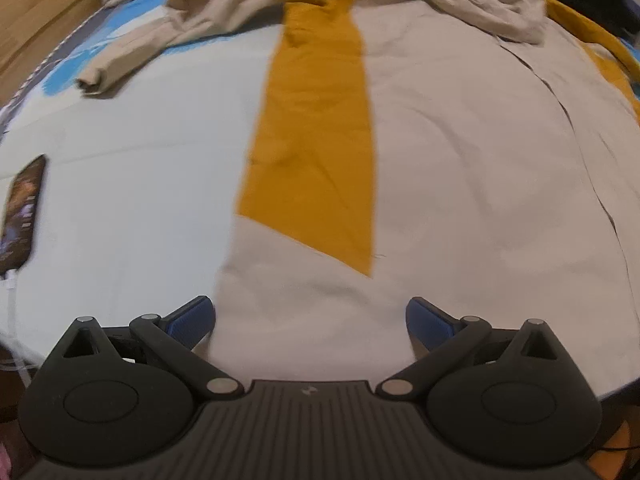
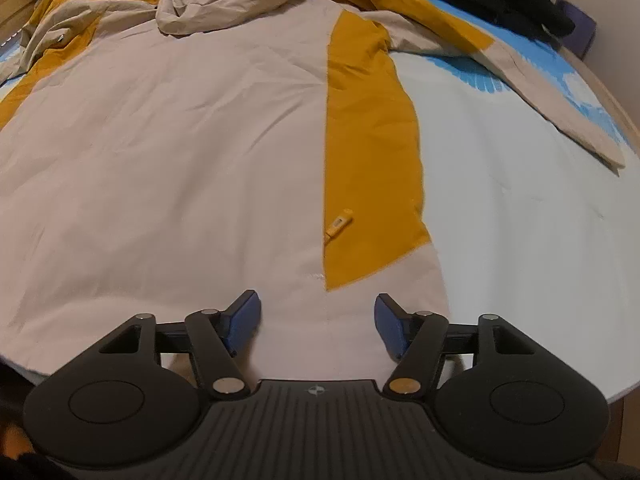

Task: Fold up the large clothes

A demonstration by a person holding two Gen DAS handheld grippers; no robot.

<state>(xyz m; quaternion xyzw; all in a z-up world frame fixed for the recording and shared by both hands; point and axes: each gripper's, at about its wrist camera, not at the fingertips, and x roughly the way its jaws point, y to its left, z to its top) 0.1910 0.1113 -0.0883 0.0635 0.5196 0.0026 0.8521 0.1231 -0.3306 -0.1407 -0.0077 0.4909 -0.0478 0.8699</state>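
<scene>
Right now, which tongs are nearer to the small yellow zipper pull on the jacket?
The right tongs. They hang open just below the zipper pull, over the jacket's hem. The left tongs are open over the opposite hem corner; the pull does not show in their view.

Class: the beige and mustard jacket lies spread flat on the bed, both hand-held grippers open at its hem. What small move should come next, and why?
Probably reach the left hand-held gripper to the left sleeve and draw it across the jacket. Both sleeves lie outside the body, and the right hand-held gripper holds nothing either.
</scene>
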